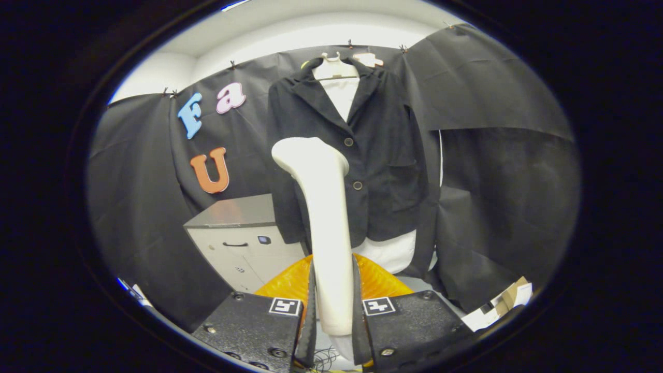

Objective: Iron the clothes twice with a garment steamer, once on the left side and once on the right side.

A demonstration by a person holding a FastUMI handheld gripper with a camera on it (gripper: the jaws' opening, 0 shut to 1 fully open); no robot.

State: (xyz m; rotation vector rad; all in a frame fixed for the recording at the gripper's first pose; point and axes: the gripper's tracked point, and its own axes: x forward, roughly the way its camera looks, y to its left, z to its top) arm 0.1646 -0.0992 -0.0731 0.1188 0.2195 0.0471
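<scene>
A white garment steamer (pixel 321 207) stands upright between my fingers, its head at the height of the jacket's middle. My gripper (pixel 333 295) is shut on the steamer's handle, one finger pressing on each side. Beyond it a black jacket (pixel 362 155) hangs on a white hanger (pixel 335 68) over a white garment (pixel 342 96), in front of the black cloth wall. The steamer's head overlaps the jacket's left front panel in the view; whether it touches the cloth I cannot tell. The white hem (pixel 391 254) shows below the jacket.
A grey filing cabinet (pixel 241 243) stands left of the jacket, low against the wall. An orange rounded object (pixel 290 282) lies just behind my fingers. A cardboard box with papers (pixel 500 303) sits low to the right.
</scene>
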